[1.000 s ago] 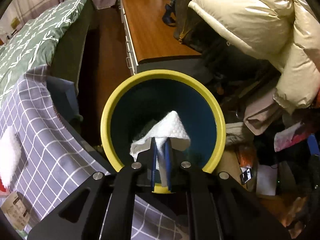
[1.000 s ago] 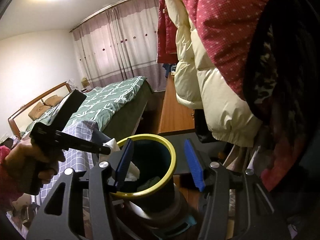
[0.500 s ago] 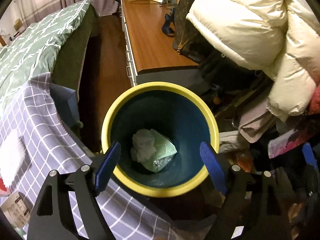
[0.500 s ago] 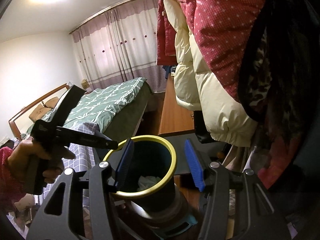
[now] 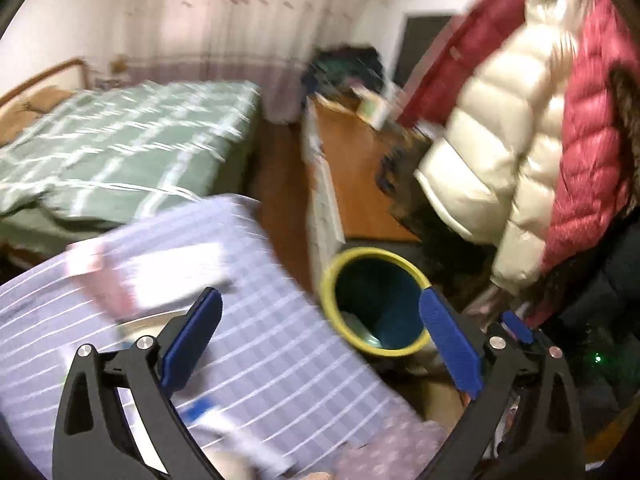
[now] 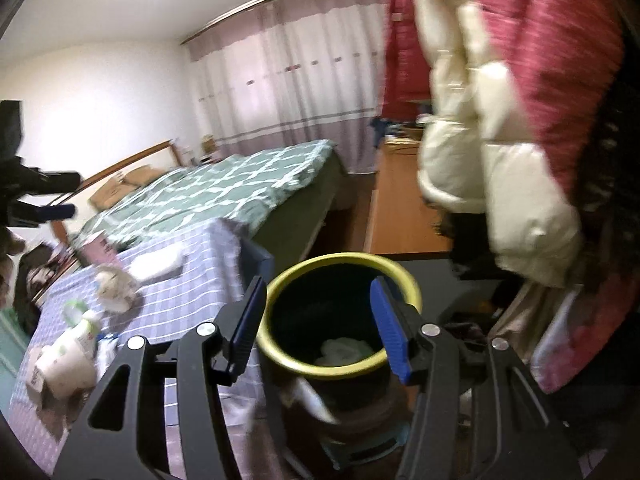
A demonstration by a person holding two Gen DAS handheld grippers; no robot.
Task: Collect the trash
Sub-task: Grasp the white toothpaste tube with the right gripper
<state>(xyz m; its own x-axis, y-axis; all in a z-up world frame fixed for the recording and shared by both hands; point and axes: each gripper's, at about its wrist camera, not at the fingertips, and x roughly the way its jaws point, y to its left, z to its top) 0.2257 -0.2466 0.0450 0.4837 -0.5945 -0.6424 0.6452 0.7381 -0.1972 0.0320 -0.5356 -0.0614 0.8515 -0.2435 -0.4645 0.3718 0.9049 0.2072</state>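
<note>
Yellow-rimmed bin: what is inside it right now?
In the yellow-rimmed bin, the right wrist view shows crumpled white and pale green trash at the bottom. The near rim hides the rest of the floor, so anything beneath or beside that wad cannot be seen.

Both wrist views face the bed (image 5: 120, 152) — sharing the yellow-rimmed bin (image 6: 340, 280), nearer on the right.

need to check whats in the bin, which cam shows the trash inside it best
The right wrist view: it looks down into the yellow-rimmed bin, showing crumpled trash at the bottom. The left wrist view is blurred and shows the bin obliquely.
</note>
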